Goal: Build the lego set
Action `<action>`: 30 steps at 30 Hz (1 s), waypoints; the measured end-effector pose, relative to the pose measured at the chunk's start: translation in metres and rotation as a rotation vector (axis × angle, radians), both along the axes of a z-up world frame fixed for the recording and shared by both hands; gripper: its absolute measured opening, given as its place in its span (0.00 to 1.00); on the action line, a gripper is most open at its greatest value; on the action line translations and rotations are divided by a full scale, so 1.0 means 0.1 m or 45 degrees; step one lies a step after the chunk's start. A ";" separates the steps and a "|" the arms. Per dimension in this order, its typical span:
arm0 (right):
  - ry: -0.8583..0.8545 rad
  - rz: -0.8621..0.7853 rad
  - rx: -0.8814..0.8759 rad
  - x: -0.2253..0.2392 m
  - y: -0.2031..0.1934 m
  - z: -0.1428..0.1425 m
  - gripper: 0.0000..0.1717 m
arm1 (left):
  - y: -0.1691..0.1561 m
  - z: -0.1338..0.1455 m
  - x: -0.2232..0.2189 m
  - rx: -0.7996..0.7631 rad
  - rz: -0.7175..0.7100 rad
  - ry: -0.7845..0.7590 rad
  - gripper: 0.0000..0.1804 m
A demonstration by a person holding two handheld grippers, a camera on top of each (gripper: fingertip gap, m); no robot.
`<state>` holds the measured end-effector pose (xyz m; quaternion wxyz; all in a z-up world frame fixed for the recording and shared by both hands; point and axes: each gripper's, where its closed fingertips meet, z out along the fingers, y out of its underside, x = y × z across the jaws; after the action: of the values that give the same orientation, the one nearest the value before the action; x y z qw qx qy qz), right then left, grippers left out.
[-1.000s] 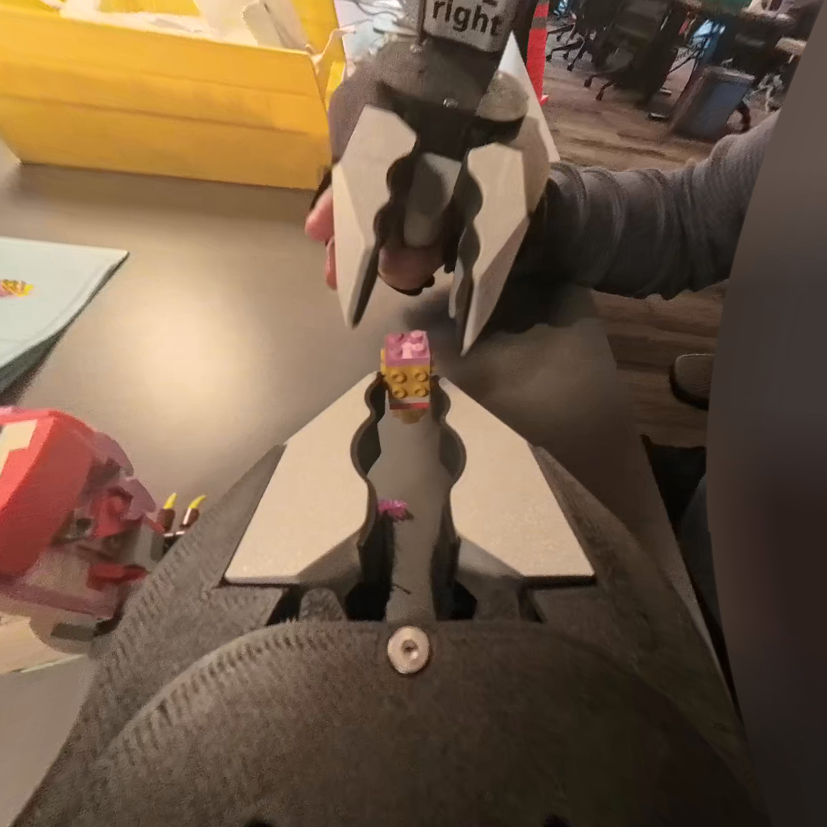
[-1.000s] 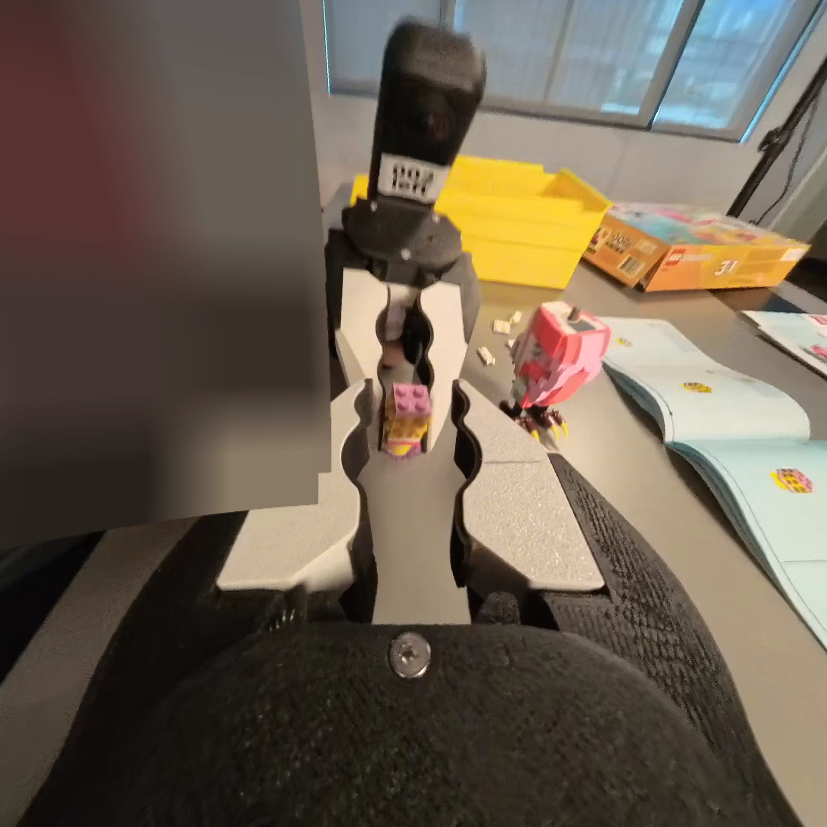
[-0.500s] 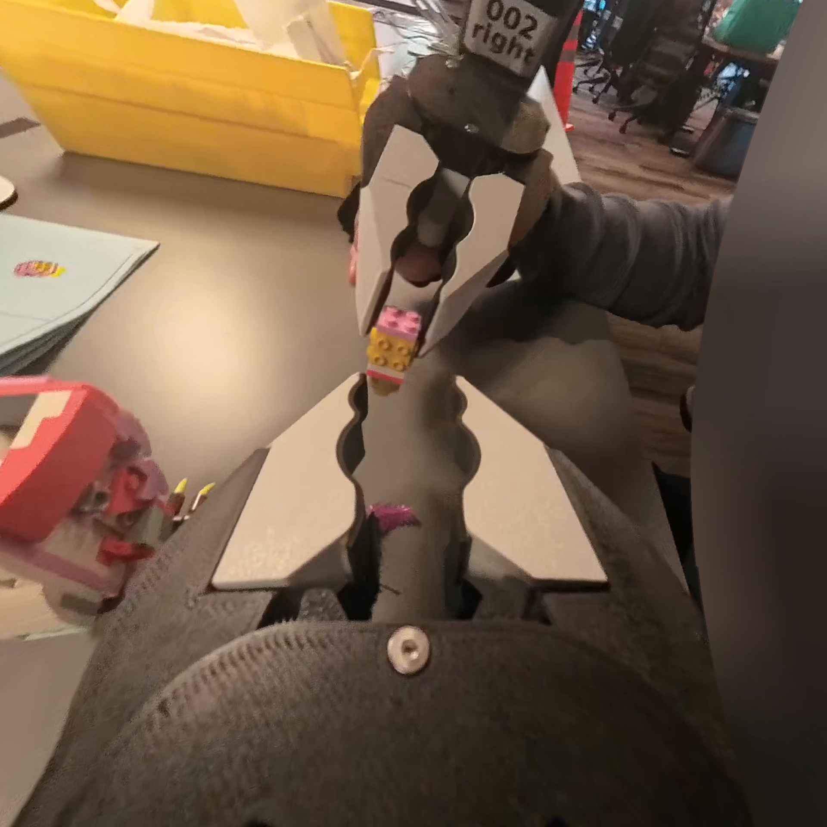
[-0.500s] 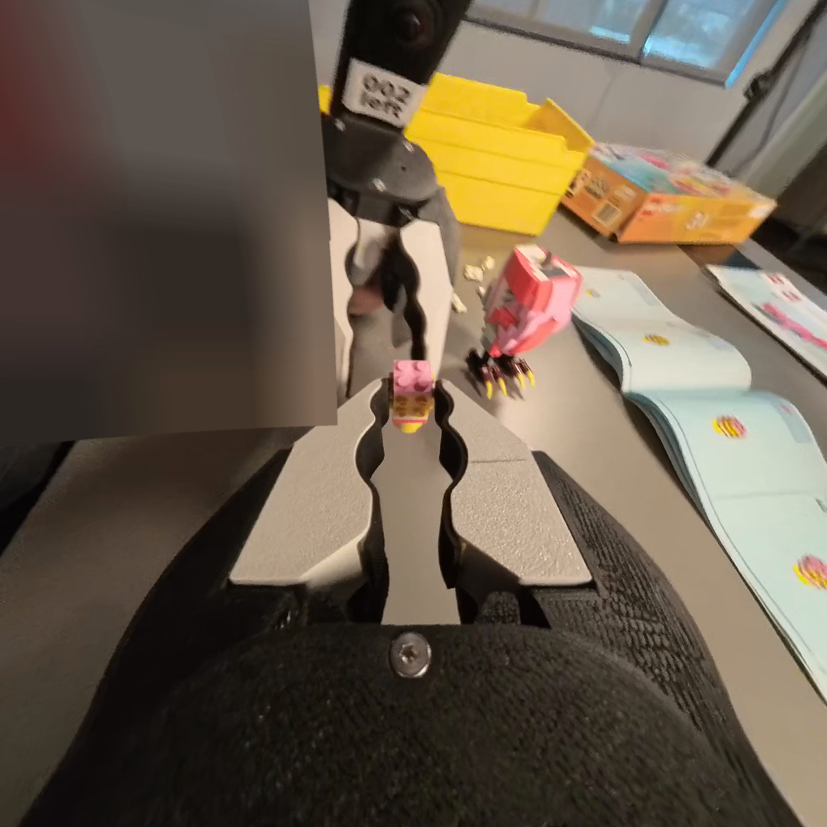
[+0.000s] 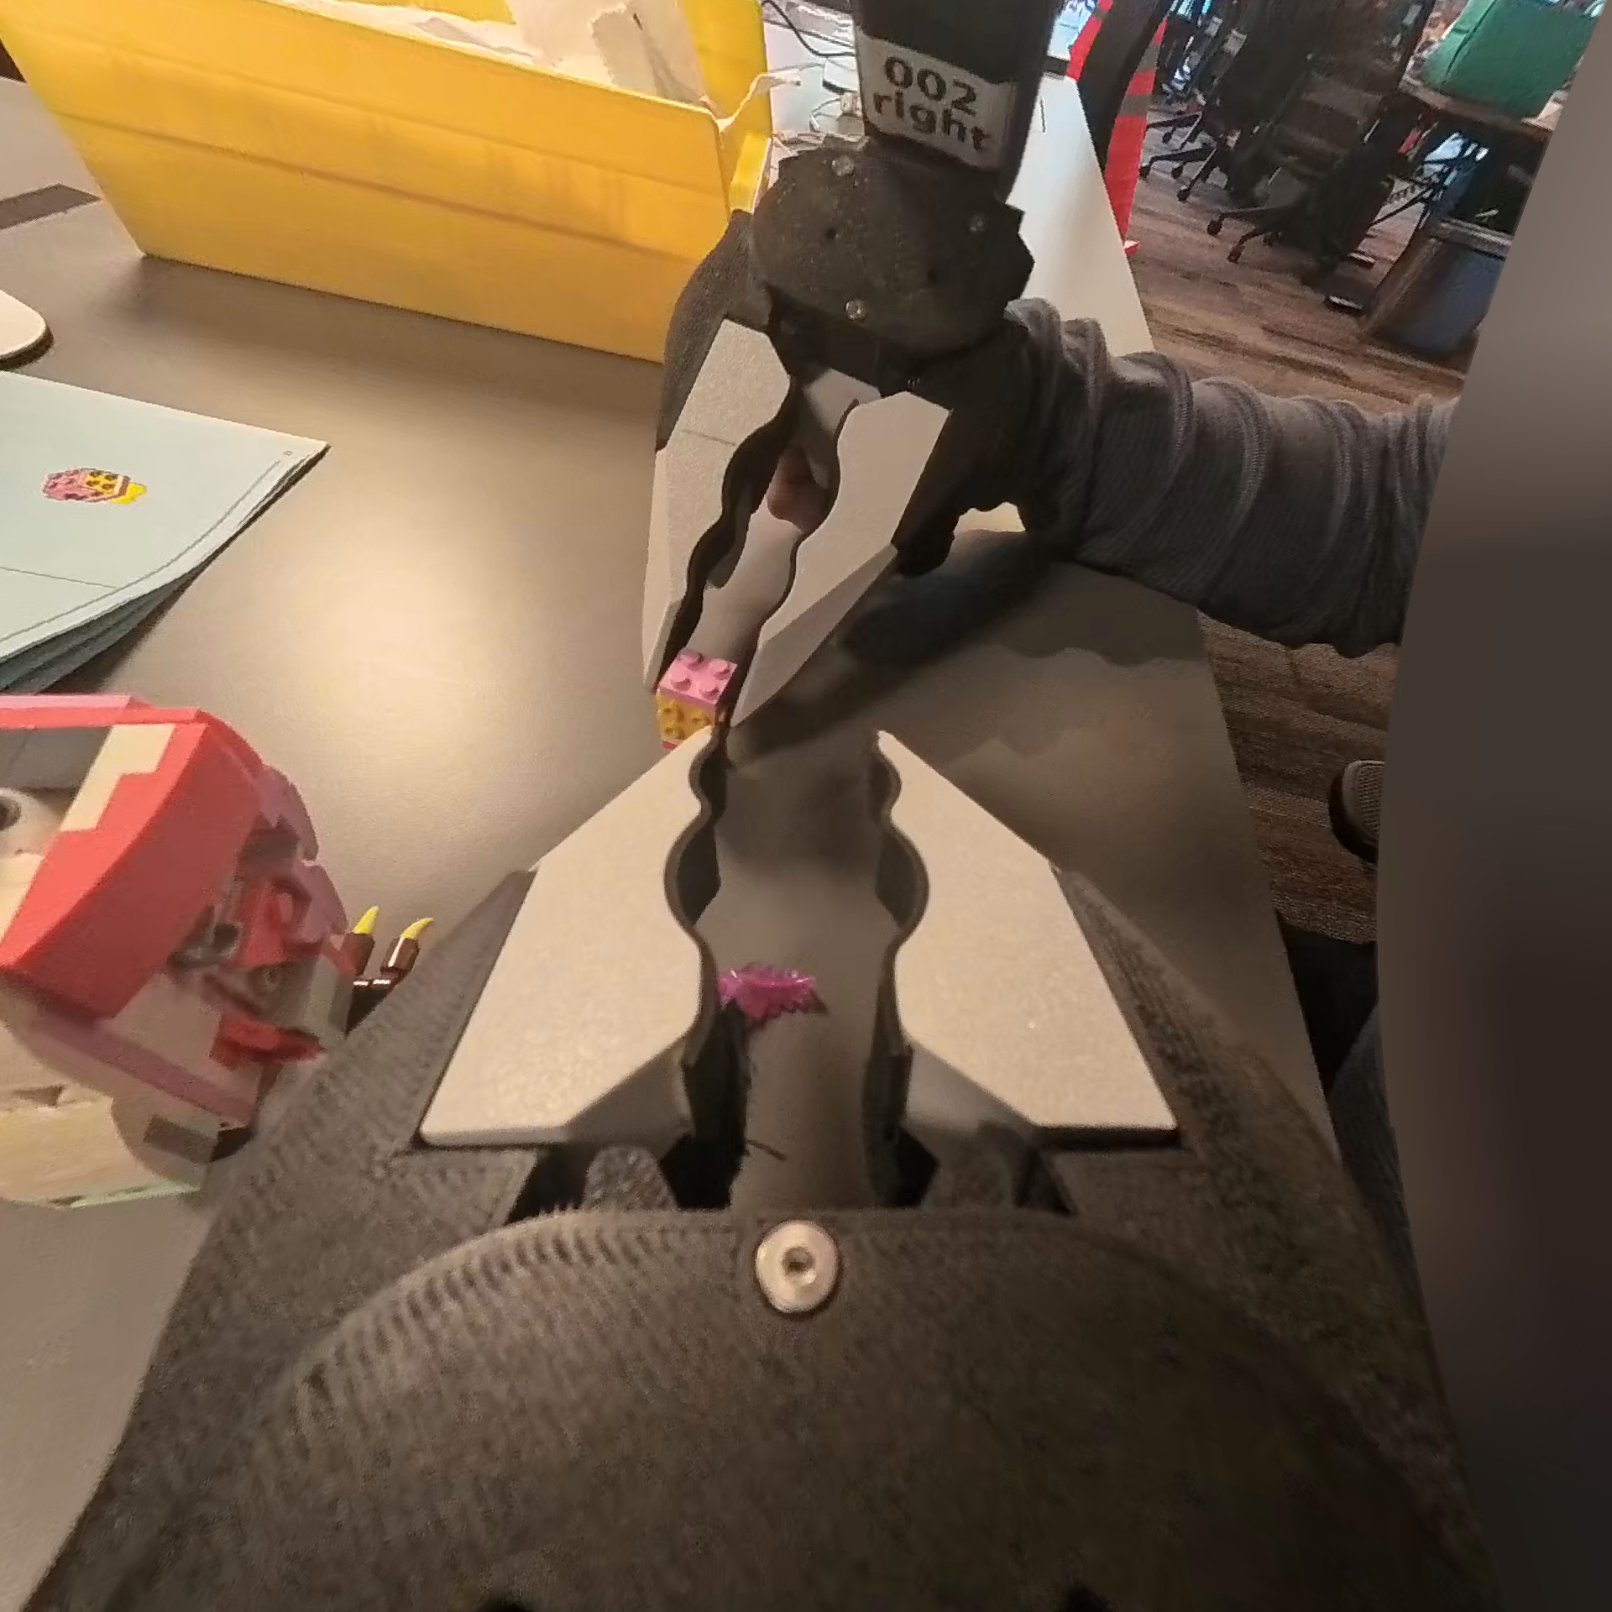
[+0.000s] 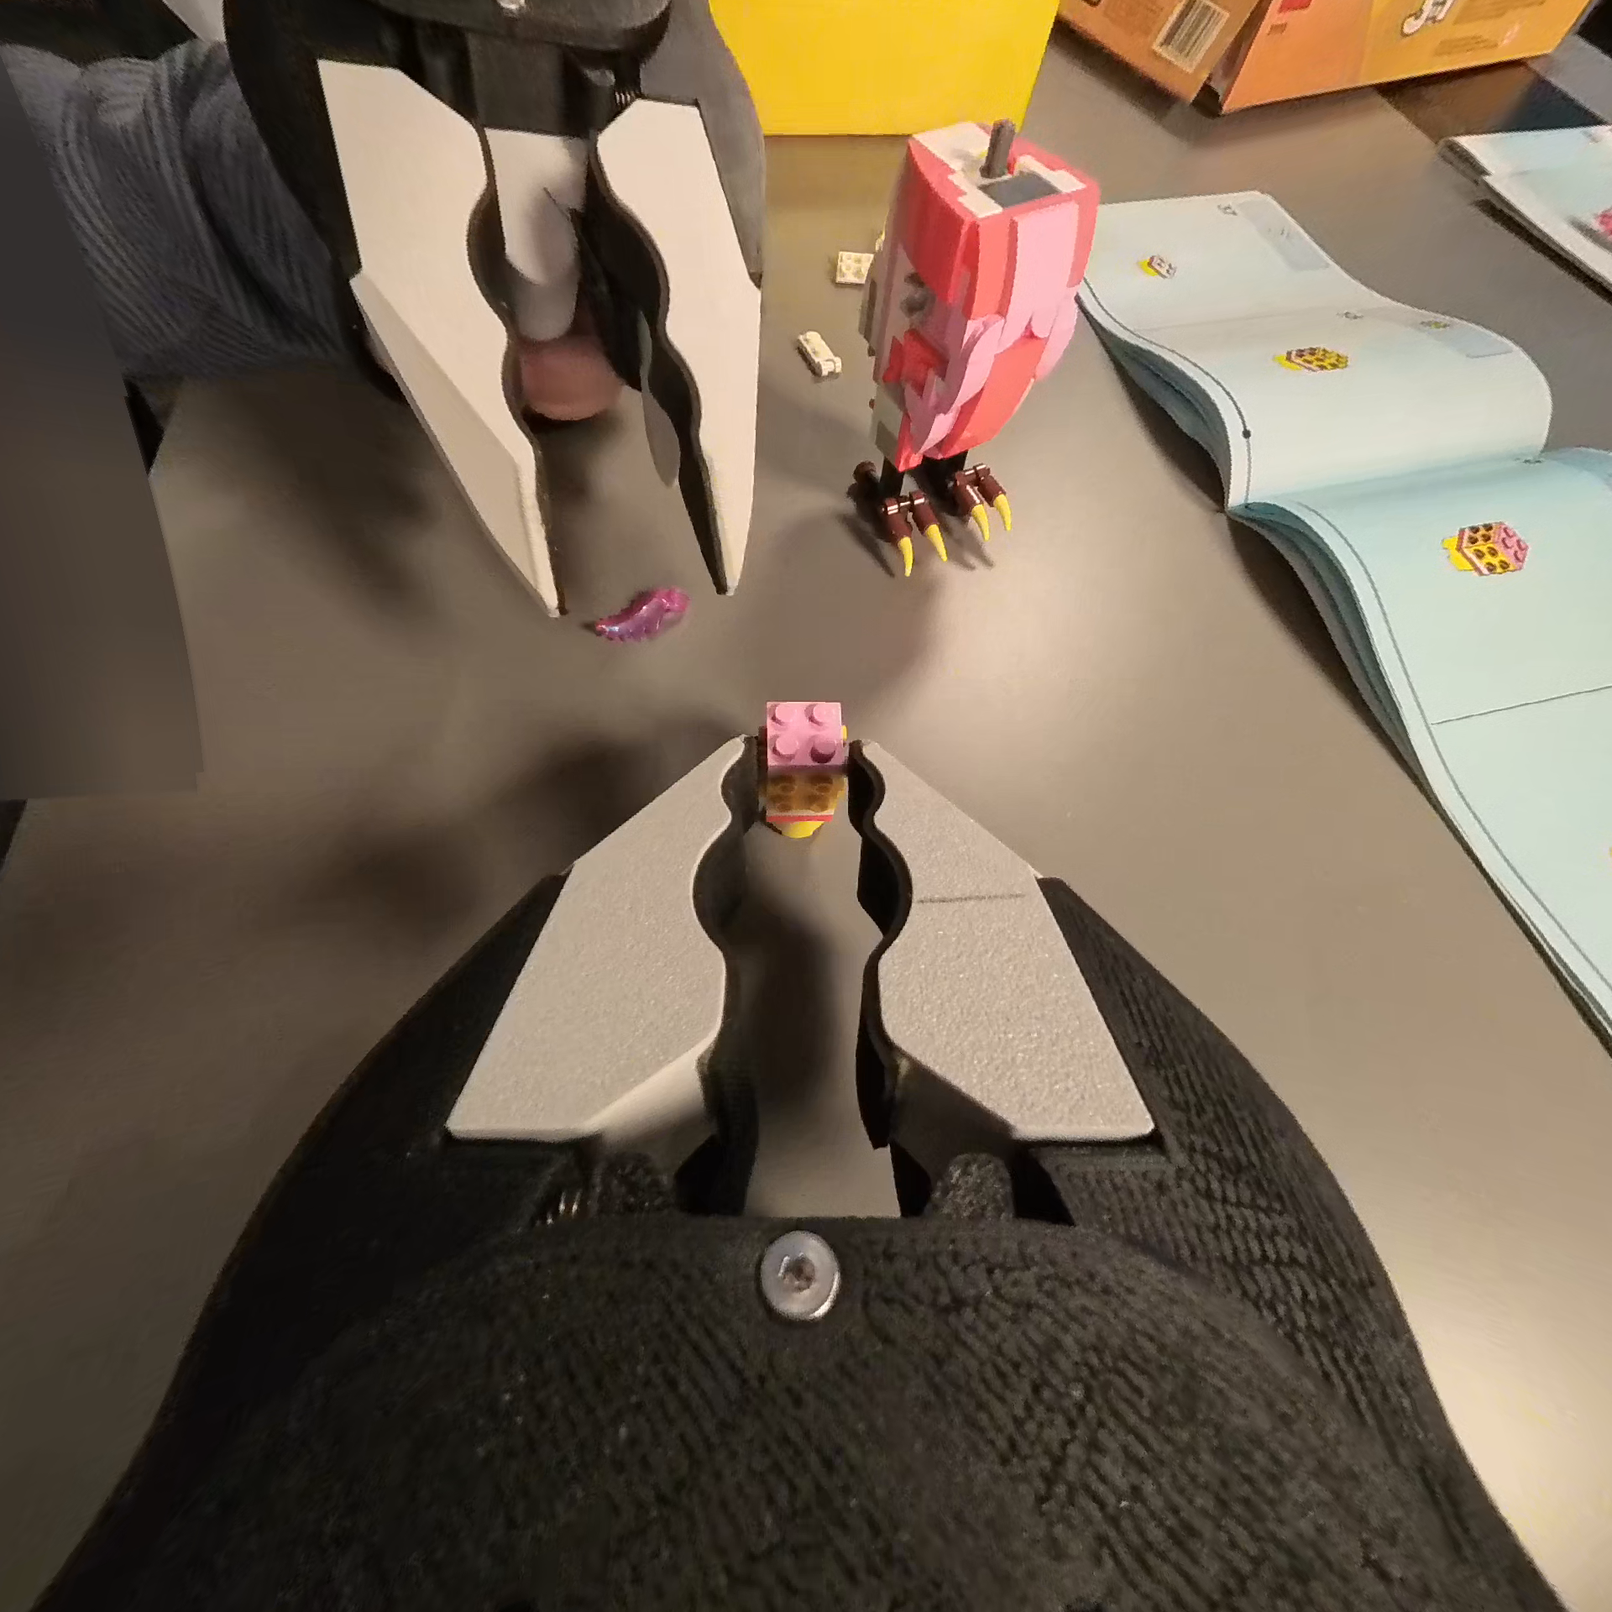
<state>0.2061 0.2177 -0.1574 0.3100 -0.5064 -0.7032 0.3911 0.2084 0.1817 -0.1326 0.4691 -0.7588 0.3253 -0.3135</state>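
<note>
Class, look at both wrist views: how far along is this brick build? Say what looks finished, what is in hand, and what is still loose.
Looks done: the red-and-pink bird model stands upright on the table. In hand: the right gripper clamps a small pink-and-yellow brick block. Left: the open left gripper hovers over a loose purple feather piece.

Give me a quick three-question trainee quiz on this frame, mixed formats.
1. True or false: the left gripper is shut on the small pink-and-yellow stack of toy bricks.
2. Multiple choice: what lies on the dark table just below the left gripper's fingertips? A) translucent purple feather-shaped piece B) open pale-blue instruction booklet C) yellow plastic bin
3. Fill in: the red-and-pink brick-built bird figure stands upright on dark feet with ____ claws.

Key: 1 false, the right gripper holds the stack while the left gripper is open with nothing between its fingers; 2 A; 3 yellow.
</note>
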 end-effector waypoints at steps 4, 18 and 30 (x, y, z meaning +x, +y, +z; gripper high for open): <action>-0.004 0.008 -0.021 0.01 -0.01 0.00 0.15 | 0.01 0.01 -0.01 0.003 0.007 -0.004 0.16; 0.488 -0.277 0.014 -0.02 0.44 0.60 0.30 | 0.01 0.04 -0.01 0.050 0.015 0.002 0.16; 0.818 -0.879 0.656 0.33 1.14 0.92 0.00 | 0.08 0.19 -0.10 0.168 0.109 -0.018 0.20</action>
<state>0.2393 0.3322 -0.0650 0.7344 -0.4706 -0.4387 0.2162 0.1983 0.1898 -0.1136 0.5335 -0.7372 0.3092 -0.2763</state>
